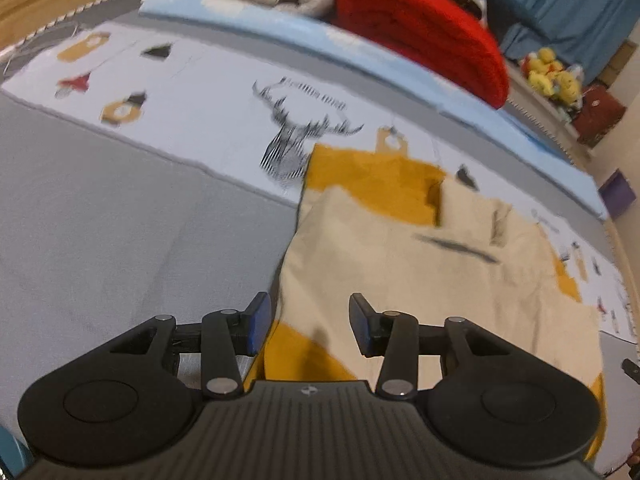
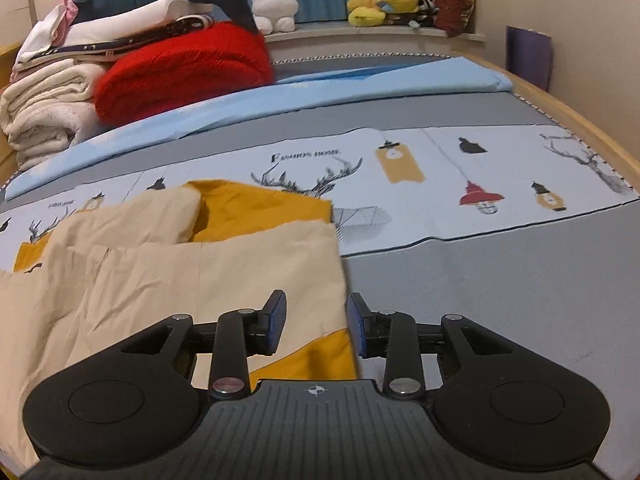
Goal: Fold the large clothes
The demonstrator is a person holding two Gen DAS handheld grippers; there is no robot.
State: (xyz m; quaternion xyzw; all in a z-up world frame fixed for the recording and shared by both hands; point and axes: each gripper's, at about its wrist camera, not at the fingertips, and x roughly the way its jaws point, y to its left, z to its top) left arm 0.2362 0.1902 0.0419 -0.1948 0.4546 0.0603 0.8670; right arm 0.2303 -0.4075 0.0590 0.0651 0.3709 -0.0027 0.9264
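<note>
While both tongs, left tongs [image 1: 310, 326] and right tongs [image 2: 316, 326], gape empty over the cream-and-mustard garment [image 1: 400, 248], a red blanket [image 2: 180, 68] sits well beyond on the bed [image 2: 480, 272].

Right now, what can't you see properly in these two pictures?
- Left wrist view: the black deer drawing on the printed bedsheet is smeared by motion blur.
- Right wrist view: the left part of the cream and mustard-yellow folded garment is cut off by the picture edge.
- Both views: its near edge hides under the left gripper and right gripper.
</note>
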